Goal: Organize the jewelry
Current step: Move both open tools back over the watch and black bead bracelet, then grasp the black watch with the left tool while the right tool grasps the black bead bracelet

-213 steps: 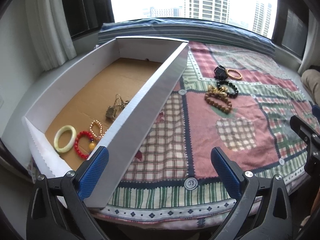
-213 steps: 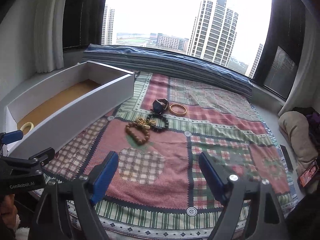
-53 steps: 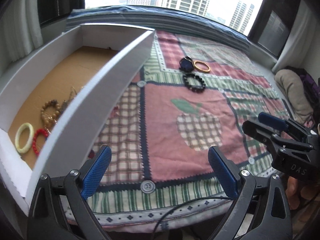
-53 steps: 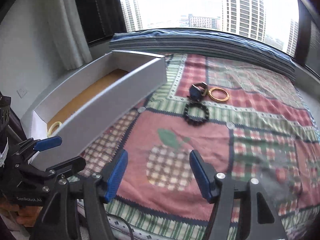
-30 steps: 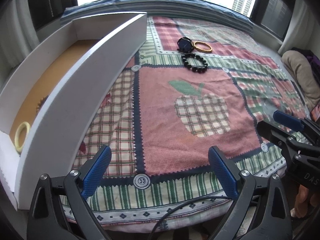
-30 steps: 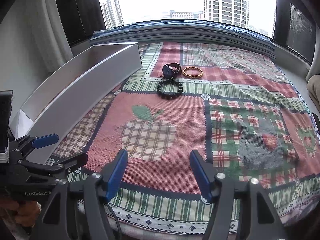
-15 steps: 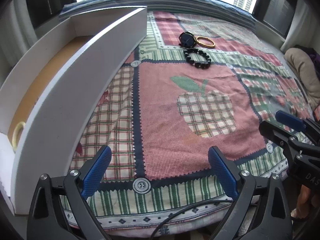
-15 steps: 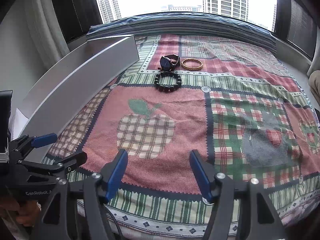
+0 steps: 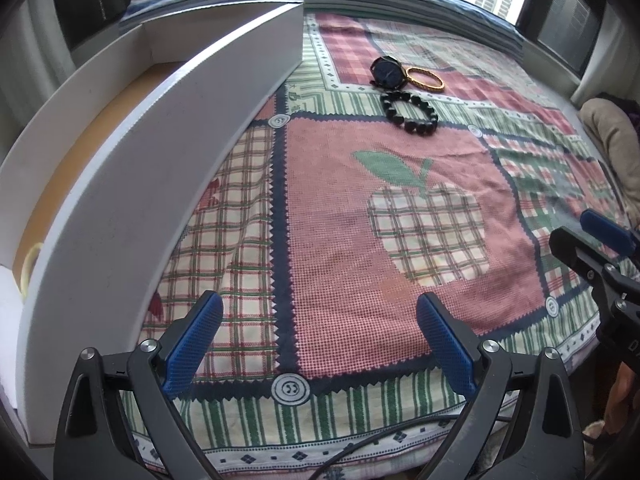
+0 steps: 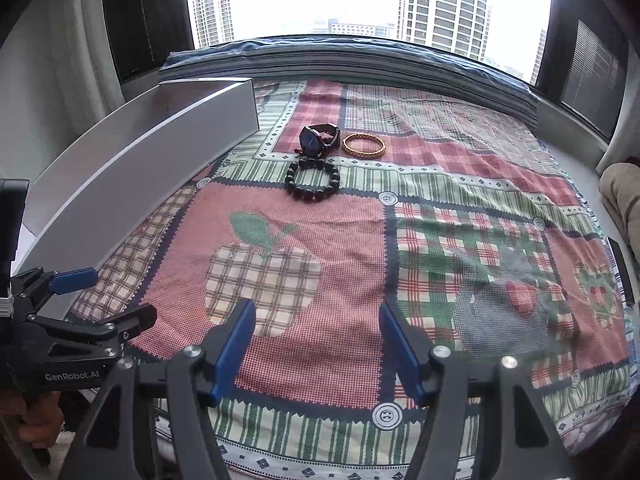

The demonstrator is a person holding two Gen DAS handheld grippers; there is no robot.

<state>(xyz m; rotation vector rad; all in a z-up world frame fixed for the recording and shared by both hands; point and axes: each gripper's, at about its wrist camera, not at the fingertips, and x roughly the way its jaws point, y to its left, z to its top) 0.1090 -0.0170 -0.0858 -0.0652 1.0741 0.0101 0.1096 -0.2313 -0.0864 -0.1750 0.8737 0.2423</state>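
While beside watch (image 10: 313, 141), bangle (image 10: 363, 145)

Both wrist views look low across the patchwork blanket (image 9: 360, 240) toward the window (sharing its apple patch (image 10: 260, 276)).

Item count: one white box (image 9: 132, 168) with a brown floor; one patchwork cloth (image 9: 340, 240). Loose on the cloth: one black bead bracelet (image 9: 410, 112), one dark-faced wristwatch (image 9: 386, 72), one gold bangle (image 9: 426, 79), three pieces in total. Inside the box, one pale bangle (image 9: 30, 268) is partly visible; the box wall hides any further contents. Grippers: two, the left gripper (image 9: 316, 344) and the right gripper (image 10: 316, 344).
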